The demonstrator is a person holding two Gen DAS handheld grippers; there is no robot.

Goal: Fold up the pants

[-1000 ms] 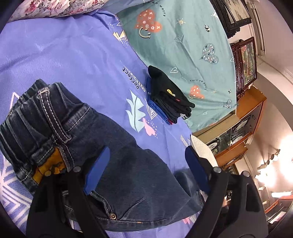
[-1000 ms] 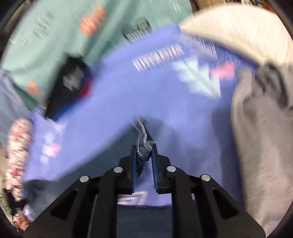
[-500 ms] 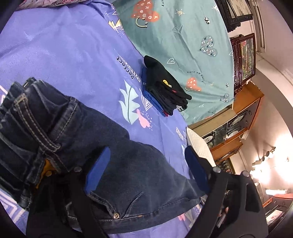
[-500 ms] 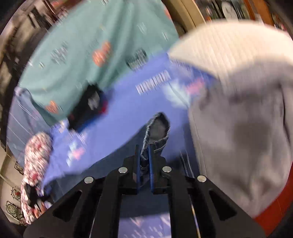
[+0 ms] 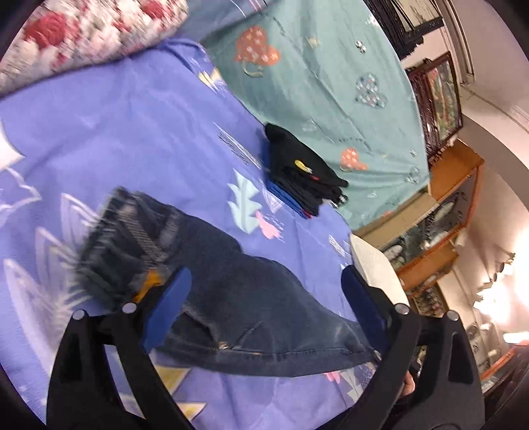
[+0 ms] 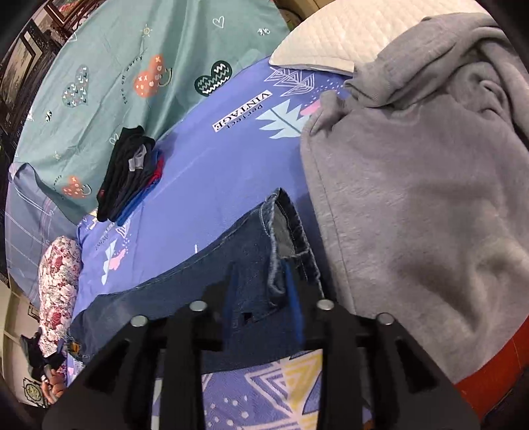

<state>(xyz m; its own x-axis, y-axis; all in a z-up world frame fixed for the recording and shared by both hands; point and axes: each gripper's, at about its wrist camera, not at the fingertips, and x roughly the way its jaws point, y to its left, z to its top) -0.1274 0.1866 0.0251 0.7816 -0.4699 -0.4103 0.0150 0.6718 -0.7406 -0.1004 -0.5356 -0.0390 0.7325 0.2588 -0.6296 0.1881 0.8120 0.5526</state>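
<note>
Dark blue jeans lie stretched on the purple bedspread. In the left wrist view the waistband end is at the left and the legs run to the lower right. My left gripper is open and hovers over the seat of the jeans, holding nothing. In the right wrist view the jeans end in the leg hems, lying flat. My right gripper is partly open over the hem, with the cloth between its blue pads but not pinched.
A stack of folded dark clothes sits at the bedspread's far edge, also in the right wrist view. A grey sweatshirt lies right of the hems. A teal sheet, floral pillow and white pillow surround.
My right gripper lowered the leg hem onto the bed and its jaws came apart. My left gripper pulled back from the jeans, so the waistband looks farther away.
</note>
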